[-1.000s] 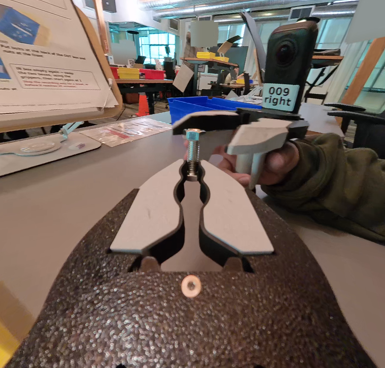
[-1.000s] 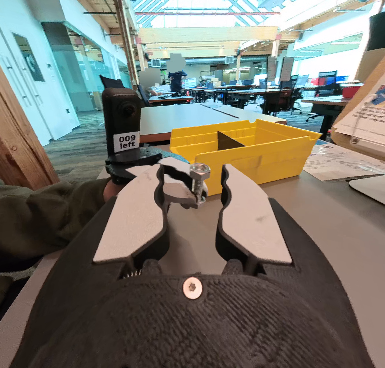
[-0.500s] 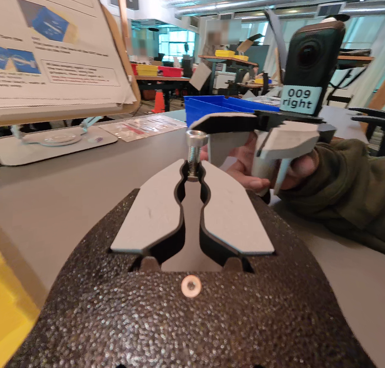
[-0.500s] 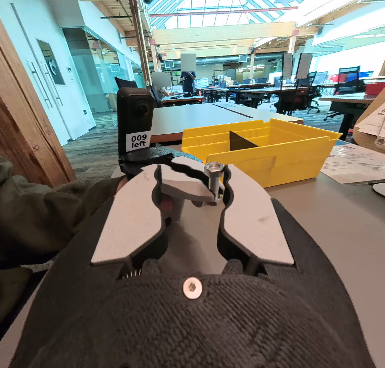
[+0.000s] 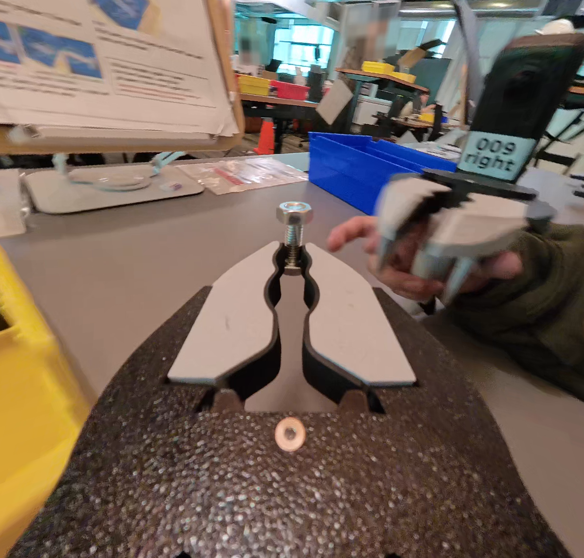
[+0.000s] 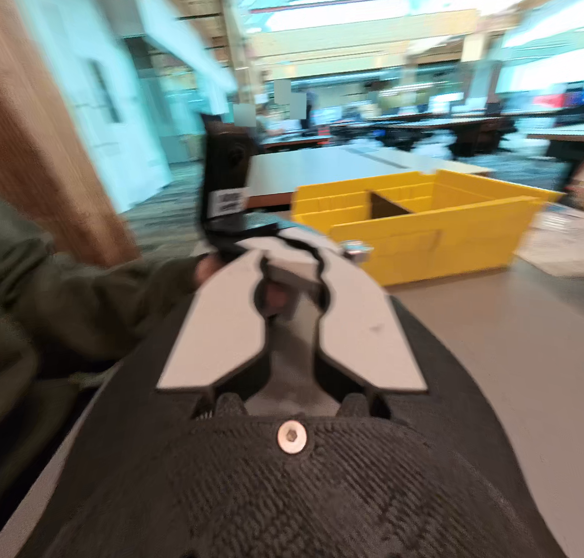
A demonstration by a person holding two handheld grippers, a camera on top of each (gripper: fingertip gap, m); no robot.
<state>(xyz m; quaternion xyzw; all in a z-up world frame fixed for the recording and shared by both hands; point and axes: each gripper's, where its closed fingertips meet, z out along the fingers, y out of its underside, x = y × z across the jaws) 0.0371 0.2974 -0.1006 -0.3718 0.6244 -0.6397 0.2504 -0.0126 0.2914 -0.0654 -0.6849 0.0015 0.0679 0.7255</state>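
My left gripper (image 5: 292, 252) is shut on the lower end of a silver bolt (image 5: 293, 242), which stands upright above the grey table (image 5: 126, 274). A hex nut (image 5: 294, 215) sits at the top of its thread. My right gripper (image 6: 292, 258) is empty, its fingers a small gap apart. In the left wrist view it (image 5: 420, 226) is off to the right of the bolt, held by a hand (image 5: 395, 277) in a green sleeve. In the blurred right wrist view the nut (image 6: 357, 250) shows just right of my right fingertip, in front of the left gripper (image 6: 306, 252).
A yellow divided bin (image 6: 426, 236) stands behind the bolt and also shows at the left edge of the left wrist view (image 5: 31, 384). A blue bin (image 5: 363, 169), a clear plastic bag (image 5: 246, 176) and a paper stand (image 5: 110, 53) on a white base (image 5: 110, 188) stand at the back. My right fingertips sit around 6 cm from my left ones.
The right gripper has drawn back from the bolt, which no longer stands between its fingers, and its fingers have narrowed. The left gripper keeps the bolt and has swung toward the yellow bin.
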